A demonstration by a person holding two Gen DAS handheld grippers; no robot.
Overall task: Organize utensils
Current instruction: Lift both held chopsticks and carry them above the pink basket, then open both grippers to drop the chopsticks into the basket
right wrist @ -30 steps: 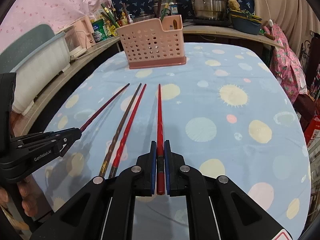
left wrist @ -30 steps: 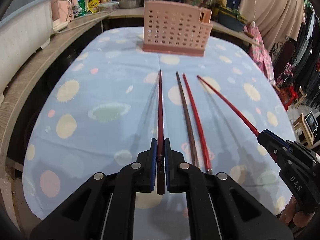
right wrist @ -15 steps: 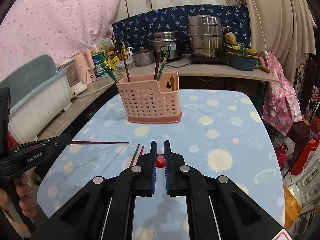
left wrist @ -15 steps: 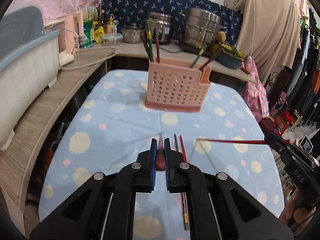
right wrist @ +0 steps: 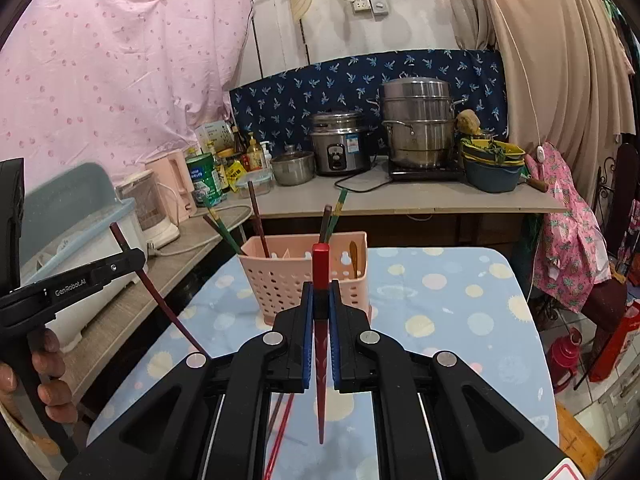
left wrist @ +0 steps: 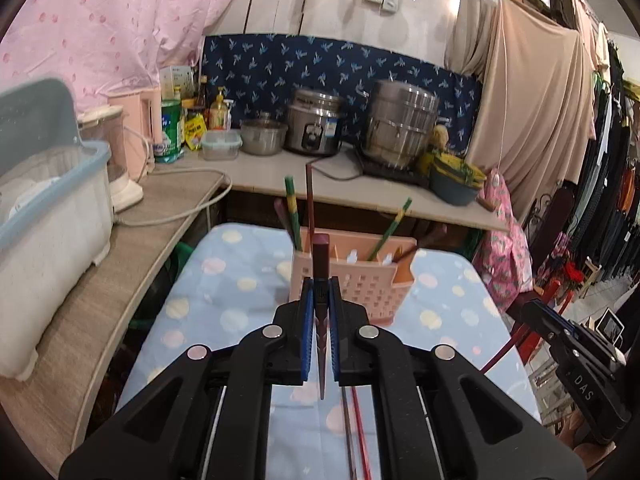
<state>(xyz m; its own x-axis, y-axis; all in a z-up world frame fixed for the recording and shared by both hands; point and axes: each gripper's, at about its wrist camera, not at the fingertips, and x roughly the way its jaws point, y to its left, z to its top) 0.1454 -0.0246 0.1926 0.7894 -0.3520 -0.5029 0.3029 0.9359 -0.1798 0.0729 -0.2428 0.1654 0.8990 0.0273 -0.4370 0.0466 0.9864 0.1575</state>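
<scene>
Left wrist view: my left gripper (left wrist: pixel 320 300) is pinching a dark maroon chopstick (left wrist: pixel 320 264), lifted off the tabletop (left wrist: pixel 224 280) and aimed at the pink basket (left wrist: pixel 360 288) near the far edge. My right gripper (right wrist: pixel 319 304) is clamped on a bright red chopstick (right wrist: pixel 320 272) the same way. Several utensils already stand in that basket. Two chopsticks (left wrist: pixel 354 432) lie on the cloth toward the near edge, so I judge the job partway done: these two to drop in, then that pair.

Home kitchen: rice cooker (right wrist: pixel 340 144), steamer pots (right wrist: pixel 418 122)
</scene>
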